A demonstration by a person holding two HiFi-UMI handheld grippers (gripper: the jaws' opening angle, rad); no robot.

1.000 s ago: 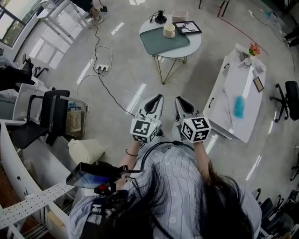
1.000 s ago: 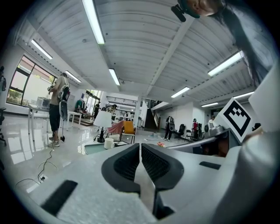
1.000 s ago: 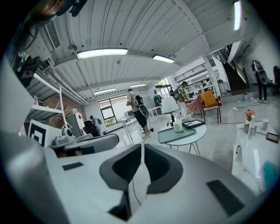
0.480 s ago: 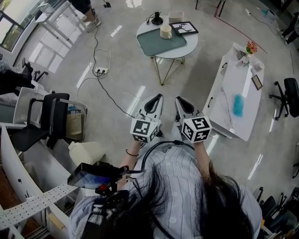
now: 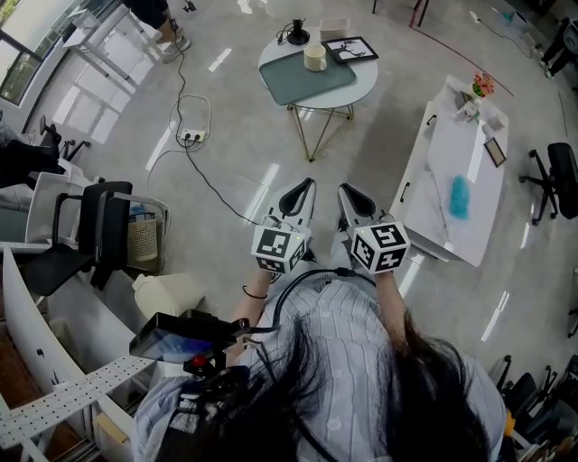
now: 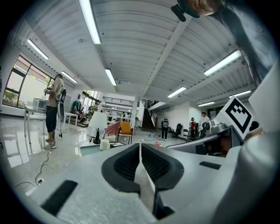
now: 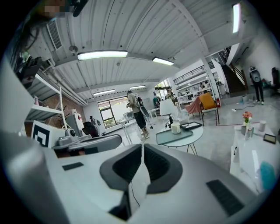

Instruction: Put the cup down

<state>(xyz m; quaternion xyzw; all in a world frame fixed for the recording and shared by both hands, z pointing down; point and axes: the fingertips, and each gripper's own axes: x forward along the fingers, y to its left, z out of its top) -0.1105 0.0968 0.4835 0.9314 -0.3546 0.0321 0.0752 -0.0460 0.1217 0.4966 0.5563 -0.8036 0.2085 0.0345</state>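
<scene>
A cream cup (image 5: 314, 57) stands on a round table (image 5: 352, 86) far ahead of me, on a grey-green mat (image 5: 305, 79). The cup shows small in the left gripper view (image 6: 104, 144) and in the right gripper view (image 7: 175, 127). My left gripper (image 5: 304, 189) and right gripper (image 5: 348, 192) are held side by side close to my chest, well short of the table. Both are shut, with nothing between their jaws.
On the round table also stand a small black lamp (image 5: 295, 34), a framed picture (image 5: 350, 50) and a white box (image 5: 335, 28). A long white table (image 5: 452, 185) with a blue brush (image 5: 460, 196) lies to the right. Cables and a power strip (image 5: 191, 135) cross the floor at left. Black chairs (image 5: 95, 226) stand at far left.
The round table and the cup have drifted up and left in the head view as my head moves. Both grippers keep their place in front of me, still shut.
</scene>
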